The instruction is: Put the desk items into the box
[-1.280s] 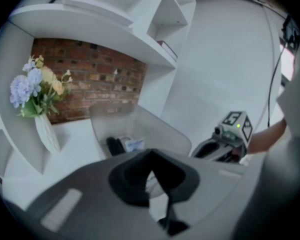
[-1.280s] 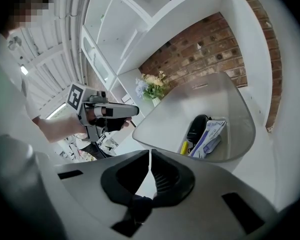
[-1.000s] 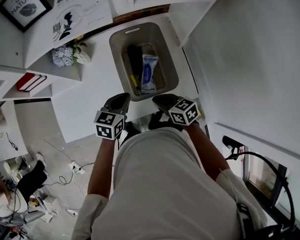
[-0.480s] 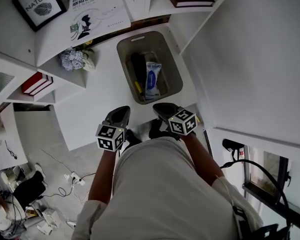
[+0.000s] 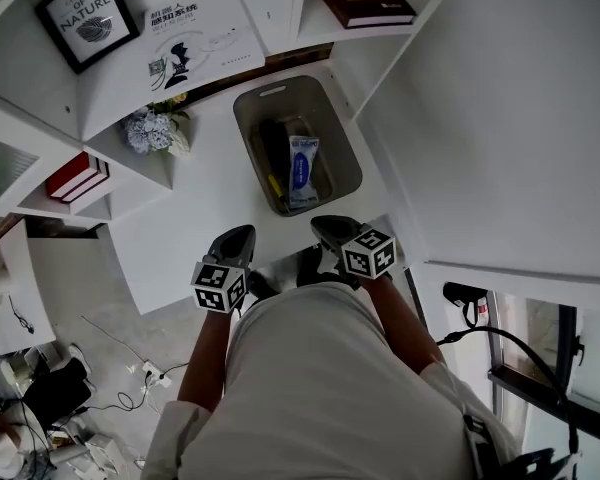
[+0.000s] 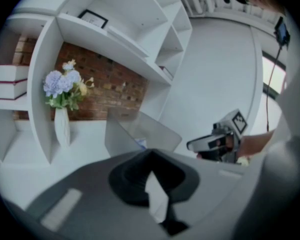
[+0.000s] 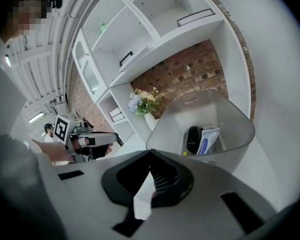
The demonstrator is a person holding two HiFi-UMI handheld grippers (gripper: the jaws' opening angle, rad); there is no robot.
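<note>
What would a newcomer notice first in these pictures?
The grey box at the back of the white desk, holding a blue-and-white packet and a black item. Just below it in the head view, the left gripper and right gripper point at it, both shut and empty.

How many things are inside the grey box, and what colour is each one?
Black thing: 1
Blue-and-white packet: 1
Small yellow thing: 1
Total in the grey box: 3
</note>
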